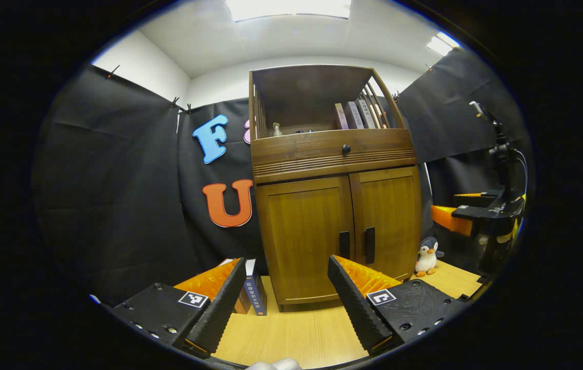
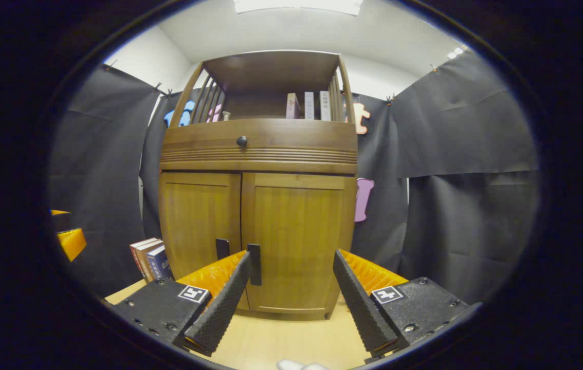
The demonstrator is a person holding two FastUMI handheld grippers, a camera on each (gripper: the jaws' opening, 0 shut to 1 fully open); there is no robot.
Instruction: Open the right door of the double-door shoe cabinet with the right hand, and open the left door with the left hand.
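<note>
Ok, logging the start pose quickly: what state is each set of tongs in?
Left tongs: open, holding nothing.
Right tongs: open, holding nothing.

place: recording booth | cues: black cloth walls (image 1: 116,169), camera stand (image 1: 499,169)

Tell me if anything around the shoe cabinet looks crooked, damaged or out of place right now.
Nothing stands out. The shoe cabinet stands upright with both doors shut and flush, and its handles hang straight. Books stand beside it, and a toy penguin sits upright on the other side.
</note>
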